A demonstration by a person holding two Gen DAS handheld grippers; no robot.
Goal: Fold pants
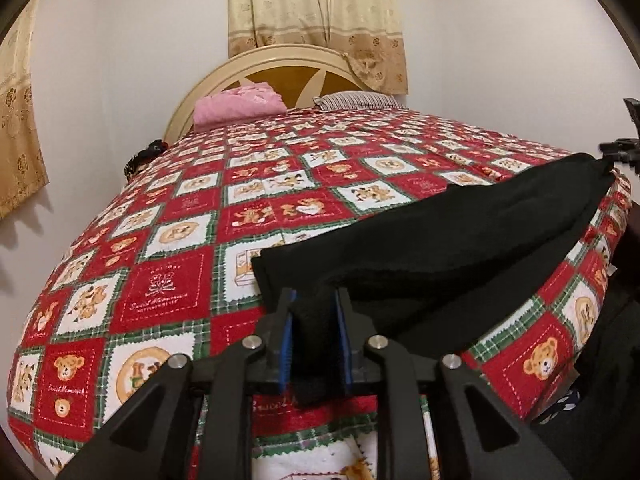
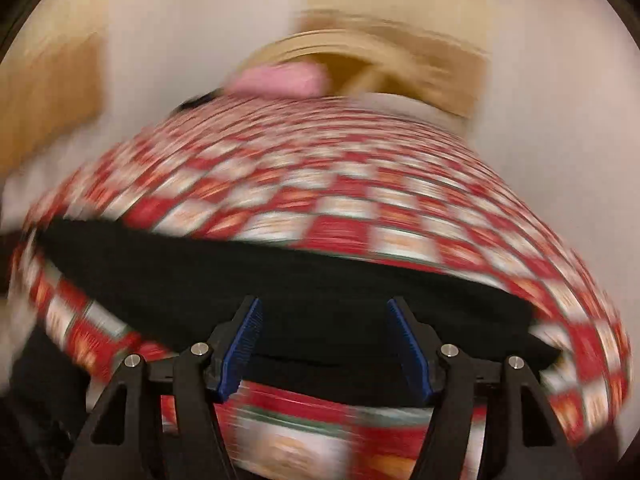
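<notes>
Black pants (image 1: 460, 240) lie along the near edge of the bed, stretching from my left gripper toward the right. My left gripper (image 1: 316, 304) is shut on one end of the pants, with black cloth pinched between its blue pads. In the right wrist view, which is blurred by motion, the pants (image 2: 280, 292) lie across the near edge of the bed. My right gripper (image 2: 324, 312) is open, its blue pads wide apart just over the black cloth, with nothing held between them.
The bed is covered by a red, white and green teddy-bear quilt (image 1: 180, 240). A pink folded blanket (image 1: 236, 108) and a striped pillow (image 1: 360, 100) lie by the rounded headboard (image 1: 280, 64). Curtains hang behind, and a white wall stands to the left.
</notes>
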